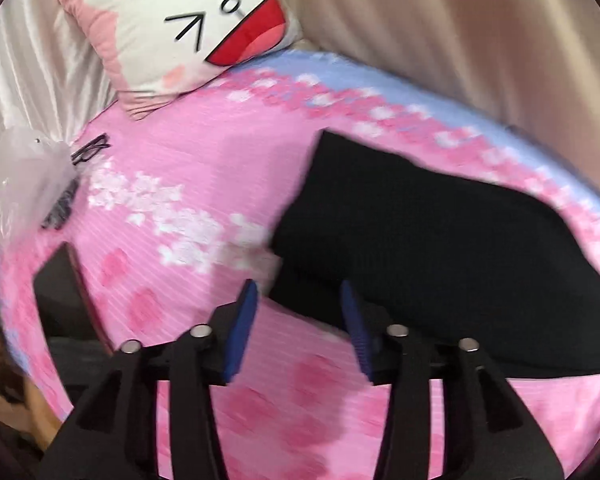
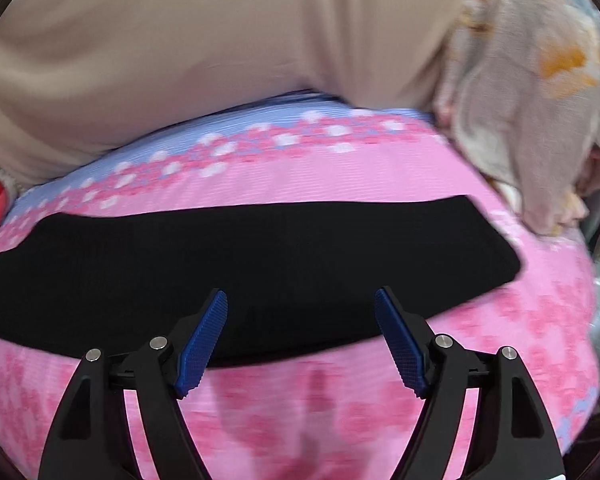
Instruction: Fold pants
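Black pants lie flat on the bed, folded into one long narrow band. In the right wrist view the long axis runs side to side across the frame, one rounded end at the right, the other end running out of view at left. In the left wrist view the same pants sit right of centre, long axis going diagonally from upper left to lower right.

Right claw hovers over the near long edge, approx. mid-length, blue pads spread wide, nothing between them. Left claw sits by the pants' near left corner, pads partway apart, nothing gripped.

Bedsheet is pink w/ flower print, blue strip along the far edge. A cat-face pillow sits at the bed's far corner, well apart from the pants. Beige curtain behind the bed.
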`<state>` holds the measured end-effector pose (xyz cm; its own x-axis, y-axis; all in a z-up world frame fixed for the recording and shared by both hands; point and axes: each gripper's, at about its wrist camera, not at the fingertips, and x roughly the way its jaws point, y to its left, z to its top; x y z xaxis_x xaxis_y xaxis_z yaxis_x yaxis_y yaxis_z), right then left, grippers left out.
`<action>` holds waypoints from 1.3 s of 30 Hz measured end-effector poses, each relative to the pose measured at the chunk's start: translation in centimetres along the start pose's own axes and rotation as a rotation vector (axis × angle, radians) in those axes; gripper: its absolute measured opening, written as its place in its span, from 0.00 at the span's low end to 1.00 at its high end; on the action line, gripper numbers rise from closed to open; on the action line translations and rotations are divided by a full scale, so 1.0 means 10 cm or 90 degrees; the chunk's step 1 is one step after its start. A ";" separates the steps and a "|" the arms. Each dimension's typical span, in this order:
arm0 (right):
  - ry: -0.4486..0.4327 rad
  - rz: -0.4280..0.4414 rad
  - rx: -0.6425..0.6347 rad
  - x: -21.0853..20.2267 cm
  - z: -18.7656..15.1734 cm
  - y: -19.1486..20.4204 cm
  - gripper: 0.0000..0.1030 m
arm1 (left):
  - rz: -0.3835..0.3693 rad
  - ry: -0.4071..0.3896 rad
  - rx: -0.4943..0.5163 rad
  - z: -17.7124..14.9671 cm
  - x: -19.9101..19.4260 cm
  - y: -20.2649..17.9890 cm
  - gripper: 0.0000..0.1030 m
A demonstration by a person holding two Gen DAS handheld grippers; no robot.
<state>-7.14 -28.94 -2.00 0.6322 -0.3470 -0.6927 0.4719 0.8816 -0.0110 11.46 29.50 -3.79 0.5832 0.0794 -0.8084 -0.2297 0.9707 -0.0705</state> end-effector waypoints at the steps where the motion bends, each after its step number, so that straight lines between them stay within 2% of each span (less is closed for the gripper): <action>1: 0.000 -0.015 0.005 0.00 0.01 -0.10 0.72 | -0.011 -0.018 0.018 -0.01 -0.10 -0.13 0.51; 2: 0.003 -0.033 0.013 0.02 0.01 -0.23 0.72 | -0.012 -0.035 0.037 -0.04 -0.19 -0.26 0.62; 3: 0.008 -0.049 0.021 0.04 0.01 -0.35 0.72 | -0.011 -0.054 0.054 -0.05 -0.25 -0.40 0.68; 4: 0.015 -0.067 0.035 0.07 0.01 -0.52 0.72 | -0.016 -0.079 0.075 -0.07 -0.34 -0.62 0.79; 5: 0.018 -0.080 0.052 0.10 -0.01 -0.68 0.72 | -0.031 -0.100 0.095 -0.10 -0.42 -0.84 0.86; 9: 0.021 -0.104 0.130 0.18 -0.09 -1.32 0.72 | -0.069 -0.135 0.168 -0.27 -0.55 -1.60 0.86; 12: 0.033 -0.094 0.154 0.32 -0.11 -1.64 0.72 | -0.100 -0.120 0.183 -0.32 -0.52 -1.96 0.86; 14: 0.036 -0.072 0.139 0.43 -0.08 -1.73 0.69 | -0.131 -0.088 0.184 -0.34 -0.46 -2.20 0.86; 15: 0.035 -0.068 0.130 0.45 -0.05 -1.73 0.61 | -0.134 -0.081 0.186 -0.36 -0.45 -2.28 0.86; 17: 0.023 -0.050 0.096 0.50 0.02 -1.71 0.52 | -0.126 -0.077 0.202 -0.40 -0.43 -2.49 0.86; 20: 0.050 -0.042 0.067 0.73 0.10 -1.73 0.52 | -0.120 -0.069 0.226 -0.49 -0.42 -2.74 0.86; 21: 0.064 -0.034 0.066 0.80 0.11 -1.73 0.42 | -0.116 -0.065 0.235 -0.51 -0.41 -2.83 0.86; 22: 0.079 -0.017 0.064 0.90 0.09 -1.73 0.39 | -0.111 -0.064 0.239 -0.52 -0.39 -2.86 0.86; 24: 0.068 -0.008 0.041 0.89 0.10 -1.68 0.09 | -0.101 -0.062 0.247 -0.53 -0.36 -2.95 0.86; 25: 0.062 0.004 0.027 0.85 0.14 -1.64 0.09 | -0.095 -0.061 0.249 -0.54 -0.36 -2.98 0.86; 27: 0.033 -0.016 -0.008 0.71 0.27 -1.58 0.09 | -0.091 -0.058 0.254 -0.54 -0.36 -3.03 0.86; 29: 0.015 -0.015 -0.010 0.63 0.37 -1.64 0.09 | -0.086 -0.058 0.260 -0.55 -0.35 -3.08 0.86; 31: 0.031 -0.029 -0.002 0.78 0.40 -1.76 0.09 | -0.084 -0.058 0.265 -0.57 -0.33 -3.12 0.86; 33: 0.080 -0.035 0.011 1.11 0.29 -1.88 0.09 | -0.084 -0.052 0.269 -0.59 -0.31 -3.13 0.86; 36: 0.066 -0.037 0.045 0.94 0.32 -1.86 0.12 | -0.073 -0.042 0.267 -0.61 -0.25 -3.10 0.86; 39: -0.015 -0.026 0.030 0.47 0.41 -1.56 0.14 | -0.071 -0.035 0.255 -0.61 -0.18 -3.02 0.87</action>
<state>-8.99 -45.61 -2.19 0.6266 -0.3899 -0.6748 0.5251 0.8510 -0.0041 12.59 -1.31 -3.72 0.6303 -0.0300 -0.7757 0.1522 0.9846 0.0856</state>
